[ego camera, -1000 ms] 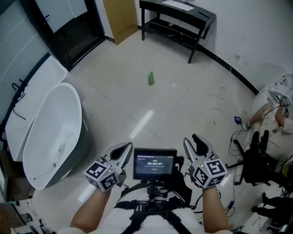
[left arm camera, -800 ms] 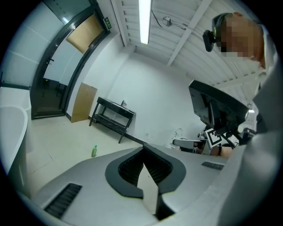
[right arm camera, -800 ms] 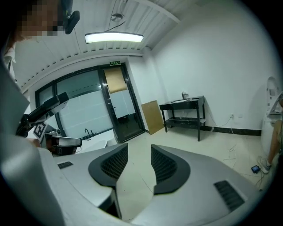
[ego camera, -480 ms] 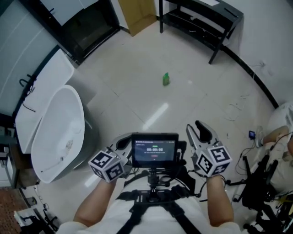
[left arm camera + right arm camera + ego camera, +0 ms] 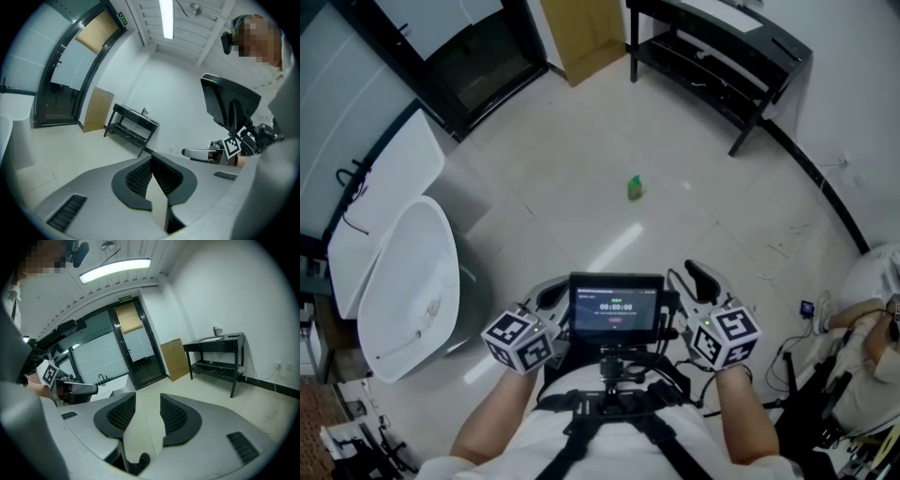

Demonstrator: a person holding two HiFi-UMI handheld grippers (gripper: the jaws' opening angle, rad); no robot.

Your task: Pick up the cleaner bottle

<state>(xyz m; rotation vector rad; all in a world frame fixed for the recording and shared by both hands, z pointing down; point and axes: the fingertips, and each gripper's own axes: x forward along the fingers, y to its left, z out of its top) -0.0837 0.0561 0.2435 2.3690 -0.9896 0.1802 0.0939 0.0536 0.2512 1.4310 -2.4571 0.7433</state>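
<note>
While the cleaner bottle [image 5: 635, 187] stands, seemingly upright, on the floor [image 5: 581, 169] well ahead of both claws and touched by neither, the step in hand is the approach. Left claw [image 5: 151, 164]: pressed together, empty. Right claw [image 5: 148, 399]: spread, nothing between its jaws. Next move, as judged: cover the remaining floor, lower the spread claw and set its jaws either side of the bottle before closing. Against a second ago: bottle nearer the claws in the head view; bathtub [image 5: 403, 281] further toward the left edge.
</note>
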